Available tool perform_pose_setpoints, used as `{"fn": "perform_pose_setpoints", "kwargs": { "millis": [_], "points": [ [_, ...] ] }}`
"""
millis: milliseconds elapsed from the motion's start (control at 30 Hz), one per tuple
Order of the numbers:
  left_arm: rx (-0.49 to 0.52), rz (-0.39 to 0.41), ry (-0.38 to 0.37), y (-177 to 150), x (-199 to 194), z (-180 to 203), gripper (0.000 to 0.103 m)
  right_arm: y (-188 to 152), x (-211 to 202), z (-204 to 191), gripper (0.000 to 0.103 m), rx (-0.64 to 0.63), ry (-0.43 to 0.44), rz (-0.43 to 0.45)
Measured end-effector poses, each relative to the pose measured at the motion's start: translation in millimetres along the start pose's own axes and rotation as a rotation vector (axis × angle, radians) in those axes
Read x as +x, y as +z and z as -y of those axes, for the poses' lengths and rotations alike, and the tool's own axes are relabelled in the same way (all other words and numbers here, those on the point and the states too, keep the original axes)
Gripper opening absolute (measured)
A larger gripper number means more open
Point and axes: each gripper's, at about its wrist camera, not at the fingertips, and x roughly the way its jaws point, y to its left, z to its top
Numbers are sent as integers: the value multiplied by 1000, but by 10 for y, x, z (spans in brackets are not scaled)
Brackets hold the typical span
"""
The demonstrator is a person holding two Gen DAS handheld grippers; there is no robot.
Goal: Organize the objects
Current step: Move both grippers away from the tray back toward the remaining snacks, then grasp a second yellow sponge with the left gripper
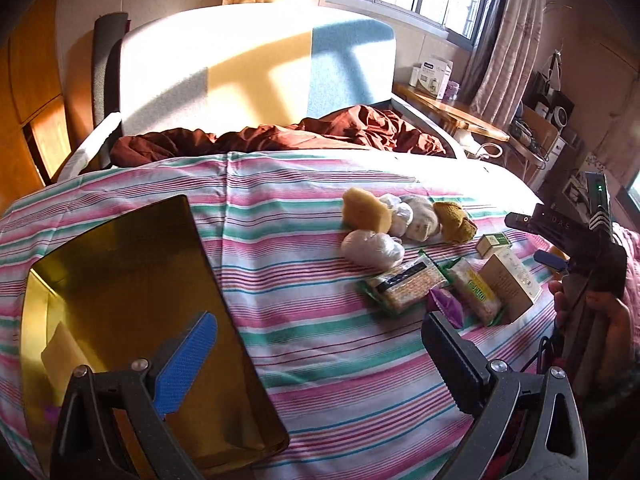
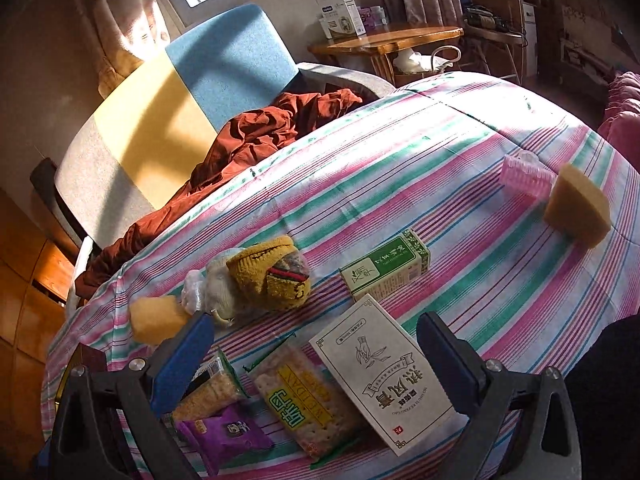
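**Two open grippers over a striped bed with scattered items and a gold box**

Left wrist view: the left gripper [image 1: 316, 360] is released, its jaws wide apart and holding nothing, above the striped bedsheet [image 1: 304, 344]. A gold box [image 1: 132, 280] lies open on the sheet near the bed's left edge; the blue-padded finger [image 1: 188, 356] overlaps it in the picture, while the other finger stands over bare sheet. A pale card [image 1: 64, 356] lies inside the box. The loose items lie toward the right edge, ahead of and to the right of this gripper and well apart from the box: a sponge [image 1: 366, 210], plastic-wrapped bundles [image 1: 372, 248] and a yellow sock [image 1: 454, 220] farther off; cracker packets [image 1: 404, 284], a purple packet [image 1: 444, 304] and a white carton [image 1: 510, 284] nearer.

Right wrist view: the right gripper [image 2: 316, 360] is likewise released and empty. The white carton [image 2: 384, 376] lies on the sheet between its two fingers in the picture; whether either finger touches it cannot be told. A cracker packet [image 2: 304, 404] sits just left of the carton, with the purple packet [image 2: 224, 432] beside the left finger. A green carton [image 2: 386, 272] and the yellow sock [image 2: 272, 276] lie just beyond the fingertips. A second sponge [image 2: 580, 212] and a pink roller [image 2: 522, 178] rest near the right edge, well apart from the gripper.
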Motion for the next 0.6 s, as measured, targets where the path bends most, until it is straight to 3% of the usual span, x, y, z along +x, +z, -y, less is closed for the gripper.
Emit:
{"fn": "perform_pose_setpoints", "kwargs": {
  "millis": [233, 400, 600],
  "points": [
    [36, -84, -23, 282, 530, 261, 101, 6, 6, -40, 103, -12, 63, -15],
    [59, -74, -15, 544, 775, 349, 101, -10, 4, -65, 103, -28, 89, -27],
    [188, -69, 34, 854, 1221, 532, 103, 1, 1, 0, 103, 5, 118, -35]
  ]
}}
